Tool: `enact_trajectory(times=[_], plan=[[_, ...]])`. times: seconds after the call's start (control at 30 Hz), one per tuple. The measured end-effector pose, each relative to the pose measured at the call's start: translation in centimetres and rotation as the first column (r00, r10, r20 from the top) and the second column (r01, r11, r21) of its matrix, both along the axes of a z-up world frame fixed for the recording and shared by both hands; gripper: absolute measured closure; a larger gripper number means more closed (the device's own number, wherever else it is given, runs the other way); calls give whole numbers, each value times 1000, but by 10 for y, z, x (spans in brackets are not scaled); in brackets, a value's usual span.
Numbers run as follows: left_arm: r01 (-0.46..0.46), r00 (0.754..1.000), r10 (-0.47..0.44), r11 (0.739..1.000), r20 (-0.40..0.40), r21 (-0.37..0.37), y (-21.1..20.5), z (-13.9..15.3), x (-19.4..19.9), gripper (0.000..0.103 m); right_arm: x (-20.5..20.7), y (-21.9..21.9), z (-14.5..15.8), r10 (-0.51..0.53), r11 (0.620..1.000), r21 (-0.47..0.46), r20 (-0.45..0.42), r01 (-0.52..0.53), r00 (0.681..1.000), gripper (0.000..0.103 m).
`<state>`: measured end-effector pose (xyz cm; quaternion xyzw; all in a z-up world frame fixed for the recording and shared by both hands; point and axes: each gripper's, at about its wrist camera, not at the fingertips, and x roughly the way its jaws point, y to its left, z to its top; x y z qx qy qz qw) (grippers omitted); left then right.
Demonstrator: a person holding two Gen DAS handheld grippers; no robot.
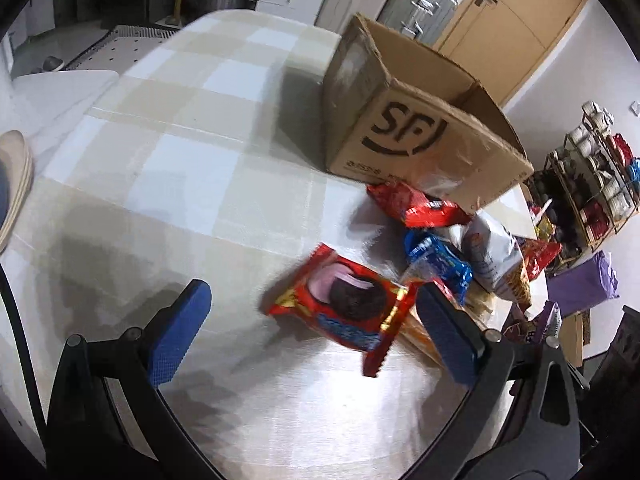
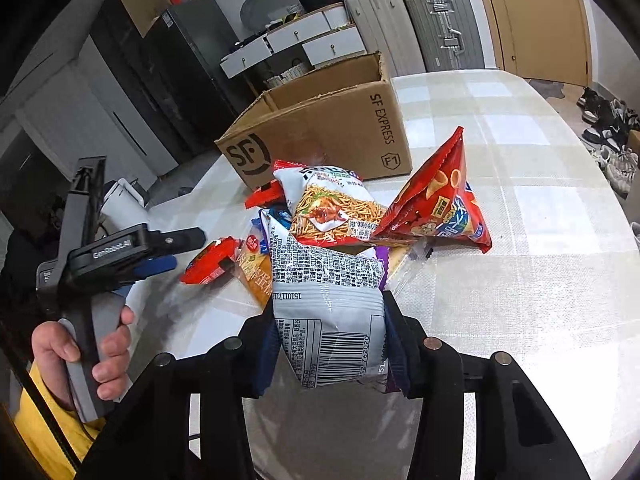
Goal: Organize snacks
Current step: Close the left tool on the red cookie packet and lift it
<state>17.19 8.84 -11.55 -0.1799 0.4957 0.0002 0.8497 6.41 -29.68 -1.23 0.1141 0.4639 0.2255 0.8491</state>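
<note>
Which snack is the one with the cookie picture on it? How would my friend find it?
Start at the big cardboard box on the checked tablecloth, then look at the snack heap in front of it. The cookie packet lies flat at the heap's near edge, between the left gripper's open blue fingers. It alone is red and shows a dark round cookie with pink filling.

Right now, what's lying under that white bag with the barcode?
Under the white bag, pinched in the right hand-held gripper, an orange packet and a purple wrapper edge peek out. The noodle bag sits behind. Anything else beneath is covered.
</note>
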Motion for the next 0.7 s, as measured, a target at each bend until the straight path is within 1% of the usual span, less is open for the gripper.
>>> enact_trajectory(times=[0.1, 0.17, 0.2, 0.23, 0.3, 0.33, 0.37, 0.43, 0.5, 0.57, 0.63, 0.7], plan=[[29, 999, -30, 999, -30, -25, -7, -9, 6, 1, -1, -3, -1, 0, 1000, 2, -6, 0, 1000, 57], [23, 998, -26, 998, -58, -51, -8, -18, 10, 2, 0, -4, -1, -4, 1000, 5, -8, 4, 1000, 57], [15, 997, -19, 998, -73, -64, -7, -21, 12, 4, -1, -5, 0, -5, 1000, 10, -8, 5, 1000, 57], [7, 997, -12, 997, -71, -71, -6, -22, 13, 4, -1, -6, 1, -8, 1000, 12, -6, 8, 1000, 57], [2, 998, -7, 998, -61, -70, -6, -21, 14, 10, -1, -6, 2, -9, 1000, 12, -2, 9, 1000, 57], [7, 998, -11, 997, -61, -75, -7, -22, 14, 16, -2, -6, 2, -9, 1000, 12, -1, 9, 1000, 57], [8, 999, -11, 998, -54, -62, -7, -21, 14, 25, -2, -6, 2, -9, 1000, 12, 0, 9, 1000, 57], [23, 998, -25, 999, -56, -36, -9, -21, 14, 29, -3, -6, 2, -8, 1000, 7, -2, 8, 1000, 57], [30, 998, -32, 999, -54, -32, -7, -20, 13, 35, -2, -5, 0, -10, 1000, 4, -5, 10, 1000, 57], [33, 998, -35, 999, -53, -42, -3, -20, 12, 49, -1, -5, 0, -11, 1000, 5, -8, 11, 1000, 57], [56, 997, -57, 998, -49, -40, -1, -20, 11, 55, -2, -5, 1, -13, 1000, 6, -4, 14, 1000, 57], [86, 995, -86, 996, -49, 4, -2, -19, 7, 57, -2, -5, 1, -13, 1000, 6, 0, 13, 1000, 57]])
